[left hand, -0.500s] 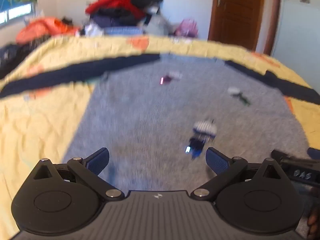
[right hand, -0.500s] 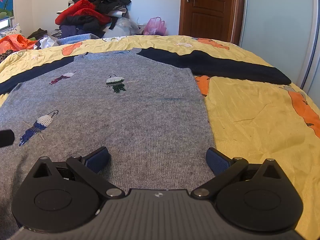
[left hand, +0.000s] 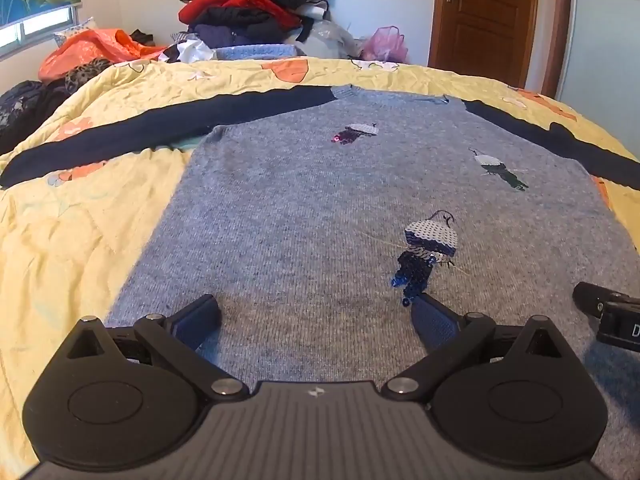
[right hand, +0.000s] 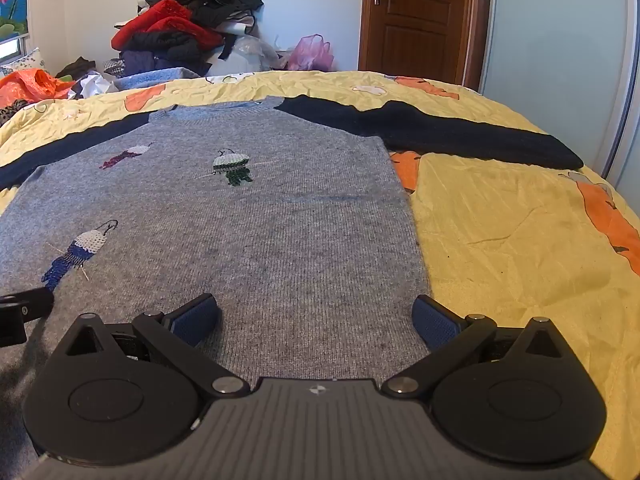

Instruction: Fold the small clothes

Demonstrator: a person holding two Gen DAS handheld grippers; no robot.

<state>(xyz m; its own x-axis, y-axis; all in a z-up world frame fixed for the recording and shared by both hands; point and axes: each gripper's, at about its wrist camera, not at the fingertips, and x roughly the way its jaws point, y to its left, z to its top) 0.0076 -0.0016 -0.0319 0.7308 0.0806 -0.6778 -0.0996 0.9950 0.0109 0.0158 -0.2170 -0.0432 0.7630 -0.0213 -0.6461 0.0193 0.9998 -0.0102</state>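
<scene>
- The left gripper (left hand: pixel 316 320) has its jaws wide apart, with nothing between them but the sweater lying below.
- Its blue pads (left hand: pixel 198 320) hang over the near part of the sweater, by its left side edge.
- The right gripper (right hand: pixel 316 318) has its jaws wide apart too, and it holds nothing.
- One right pad (right hand: pixel 436 320) sits over the sweater's right side edge, close to where the grey knit meets the bedspread.
- I cannot tell if any pad touches the knit or just hangs above it.
- The two grippers are side by side, and each camera sees a black bit of the other one at the edge of its view.
- The grey sweater (left hand: pixel 320 208) lies flat and spread out in the middle of the bed, with its neck toward the far edge.
- Its dark blue sleeves (right hand: pixel 440 132) stretch out toward the left and right edges of the bed.
- Three shiny birds are sewn on the front; the blue and white bird (left hand: pixel 426 252) is nearest to the left gripper.
- The yellow bedspread (right hand: pixel 520 240) with orange shapes lies under the sweater.
- Past the far edge of the bed is a pile of clothes (left hand: pixel 256 4) against the wall.
- A pink bag (right hand: pixel 312 54) and a brown door (right hand: pixel 416 16) are to the right of the pile.
</scene>
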